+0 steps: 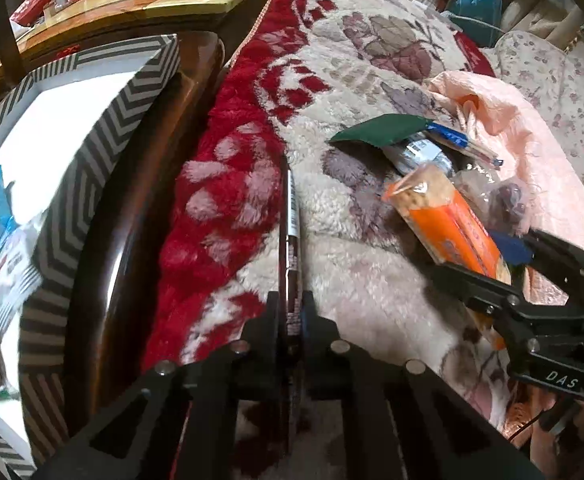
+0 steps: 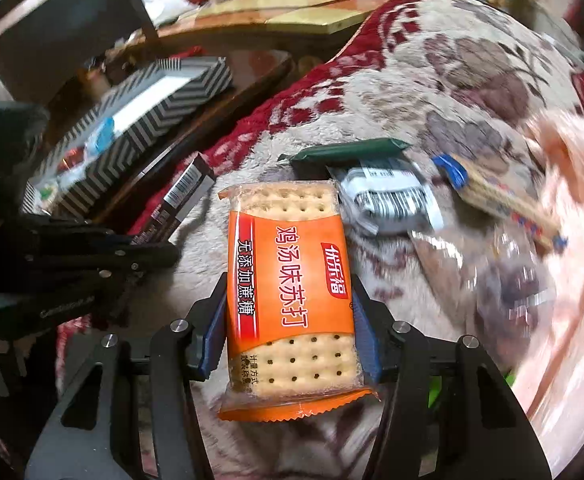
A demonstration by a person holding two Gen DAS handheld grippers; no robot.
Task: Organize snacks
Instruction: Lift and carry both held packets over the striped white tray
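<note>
My left gripper [image 1: 291, 308] is shut on a thin dark snack packet [image 1: 292, 236], held edge-on above the blanket; it also shows in the right wrist view [image 2: 180, 200]. My right gripper [image 2: 290, 316] is shut on an orange cracker packet [image 2: 290, 280], which also shows in the left wrist view [image 1: 448, 224] with the right gripper [image 1: 504, 272]. A chevron-striped box [image 1: 92, 168] with several snacks inside sits to the left, also in the right wrist view [image 2: 140, 132]. A green packet [image 2: 348, 152], a silver packet [image 2: 388, 200] and a blue-ended packet [image 2: 500, 196] lie on the blanket.
A red and cream floral blanket [image 1: 332, 80] covers the surface. A dark wooden rail [image 1: 132, 200] runs between blanket and box. A pink plastic bag [image 1: 504, 108] lies at the right. A cluttered wooden table [image 1: 132, 0] stands behind.
</note>
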